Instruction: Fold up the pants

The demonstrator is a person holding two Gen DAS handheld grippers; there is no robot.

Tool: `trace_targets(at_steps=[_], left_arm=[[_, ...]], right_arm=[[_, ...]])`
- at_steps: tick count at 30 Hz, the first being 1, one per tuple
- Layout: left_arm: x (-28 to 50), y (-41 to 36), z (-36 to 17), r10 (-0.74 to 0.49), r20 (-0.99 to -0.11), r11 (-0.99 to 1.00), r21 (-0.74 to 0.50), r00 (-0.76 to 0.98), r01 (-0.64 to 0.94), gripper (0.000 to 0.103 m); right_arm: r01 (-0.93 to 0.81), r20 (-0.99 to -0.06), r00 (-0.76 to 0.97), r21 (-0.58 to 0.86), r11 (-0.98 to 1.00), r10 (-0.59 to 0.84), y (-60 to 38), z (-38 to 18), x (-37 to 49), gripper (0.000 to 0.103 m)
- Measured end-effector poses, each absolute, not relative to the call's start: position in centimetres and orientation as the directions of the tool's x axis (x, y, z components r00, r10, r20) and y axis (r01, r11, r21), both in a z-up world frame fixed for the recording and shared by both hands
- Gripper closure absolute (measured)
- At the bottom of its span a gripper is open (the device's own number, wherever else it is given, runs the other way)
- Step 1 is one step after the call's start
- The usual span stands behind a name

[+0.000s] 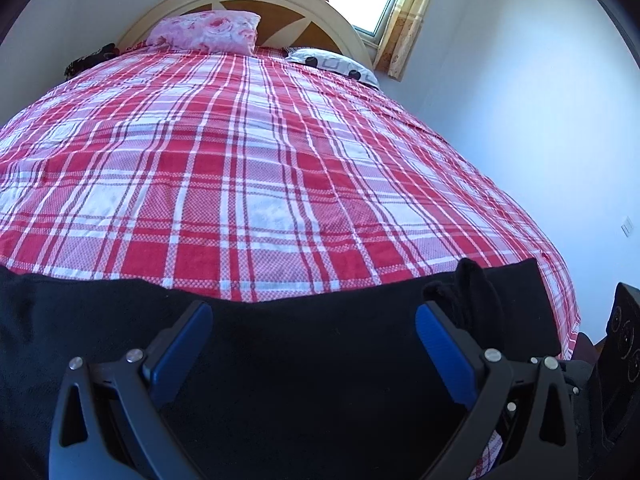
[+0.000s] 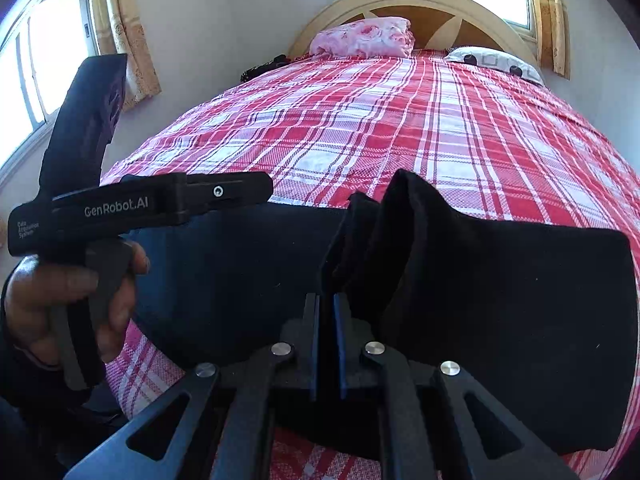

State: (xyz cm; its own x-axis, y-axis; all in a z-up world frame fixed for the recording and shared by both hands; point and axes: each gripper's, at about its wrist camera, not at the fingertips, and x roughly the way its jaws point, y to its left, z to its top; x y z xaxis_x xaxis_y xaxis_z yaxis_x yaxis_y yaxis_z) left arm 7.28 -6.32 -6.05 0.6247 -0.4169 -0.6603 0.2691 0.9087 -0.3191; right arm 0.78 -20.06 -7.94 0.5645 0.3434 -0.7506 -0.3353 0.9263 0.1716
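Black pants (image 1: 280,360) lie across near end of bed, on red/white plaid cover (image 1: 248,168); the rest of the cover up to the headboard (image 1: 248,0) shows bare. Pink floral pillow (image 1: 208,32) + patterned pillow (image 1: 336,65) at head end, well apart from work area. Left gripper (image 1: 314,320): jaws spread wide, blue pads (image 1: 188,344) hang over flat dark cloth w/ nothing between them, no grip. Right gripper (image 2: 326,320): jaws pressed nearly together, thin pinch of pants fabric between pads; a bunched ridge of cloth (image 2: 400,224) rises just beyond fingertips, tented off the bed. Same raised bunch shows in left wrist view, just beside the left gripper's right-hand finger. In right wrist view the person's left hand (image 2: 80,300) shows on the handle of the other unit, at left over the pants' edge. Step in hand (judged): right side has picked up an edge/corner of the garment, left side not yet engaged, so fold is at grasp stage, early. Next move (judged) calls for left jaws to drop onto a matching edge and close, then both lift together and carry cloth over evenly. Risk: thin pinch on right may slip if pulled before left has hold; black-on-black makes seams and leg layers hard to tell, cannot say which part of pants is pinched.
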Motion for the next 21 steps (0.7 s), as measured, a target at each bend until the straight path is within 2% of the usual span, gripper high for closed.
trace_targets(at_steps=[11, 17, 20, 21], left_arm=[[7.2, -6.1, -6.0, -0.408, -0.662, 0.913, -0.314, 0.629, 0.261, 0.0], [7.1, -5.9, -5.9, -0.412, -0.658, 0.91, -0.321, 0.63, 0.26, 0.0], [7.1, -5.6, -5.7, -0.409, -0.651, 0.912, -0.325, 0.639, 0.252, 0.0], [7.2, -5.5, -5.6, -0.408, -0.65, 0.912, -0.326, 0.641, 0.25, 0.0]], right_arm=[[-0.372, -0.753, 0.531, 0.205, 0.905, 0.388, -18.0, -9.5, 0.9, 0.097], [-0.383, -0.749, 0.543, 0.182, 0.906, 0.38, -18.2, -8.3, 0.1, 0.096], [-0.389, -0.746, 0.549, 0.172, 0.905, 0.377, -18.8, -7.5, -1.1, 0.087], [-0.396, -0.74, 0.553, 0.171, 0.902, 0.383, -19.2, -7.1, -1.7, 0.077]])
